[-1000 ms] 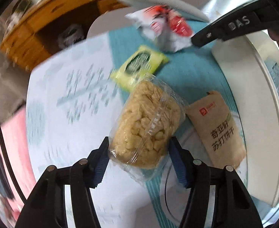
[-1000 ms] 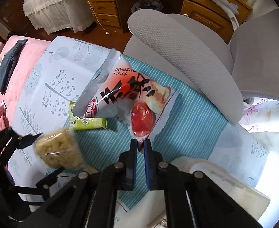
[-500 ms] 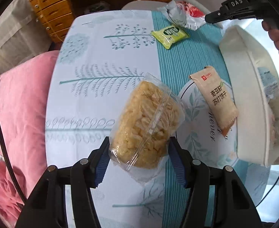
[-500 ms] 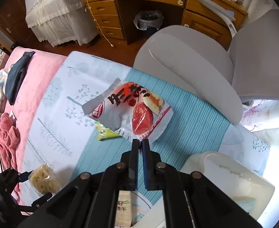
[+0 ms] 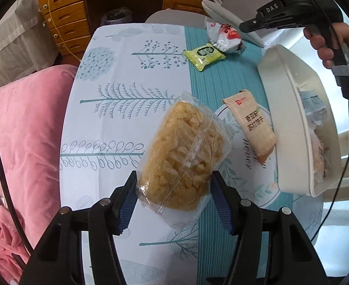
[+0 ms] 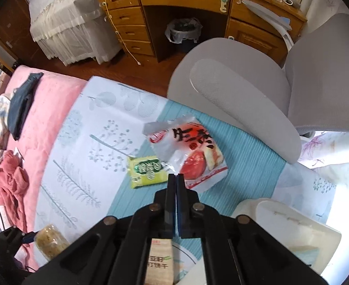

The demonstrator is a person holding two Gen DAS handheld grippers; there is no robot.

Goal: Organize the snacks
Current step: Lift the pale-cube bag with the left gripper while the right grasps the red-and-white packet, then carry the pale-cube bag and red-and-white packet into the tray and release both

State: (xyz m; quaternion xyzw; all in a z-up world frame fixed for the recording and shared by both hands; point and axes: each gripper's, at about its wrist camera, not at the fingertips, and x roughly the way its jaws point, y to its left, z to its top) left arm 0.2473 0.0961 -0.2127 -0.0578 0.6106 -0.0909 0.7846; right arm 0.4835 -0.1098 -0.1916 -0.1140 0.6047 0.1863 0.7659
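Right now the left tool (image 5: 173, 196) grips a clear-wrapped yellow rice cracker pack (image 5: 184, 156) by its lower end, blue pads pressed on both sides, pack lifted above the desk (image 5: 117, 123) w/ its leaf-print cloth. Landmark: the white tub (image 5: 290, 128) at the desk's right edge. Just left of the tub, a tan cracker packet (image 5: 250, 124) lies flat on the cloth's round printed motif, touching or nearly touching the tub wall. Inside the tub, some wrapped snacks, too blurred to name. Beyond the tub's far end sits a green snack packet (image 6: 147, 171) w/ a red-and-white snack bag (image 6: 191, 154) just beside it, overlapping its edge. The right tool (image 6: 176, 179) is fully closed, nothing btwn its fingers, hovering above those two, held by a hand (image 5: 326, 45). Past the desk's far side: grey chair (image 6: 245, 99), wooden drawers (image 6: 126, 23). Pink bedding (image 5: 24, 142) lies on the side away from the tub.
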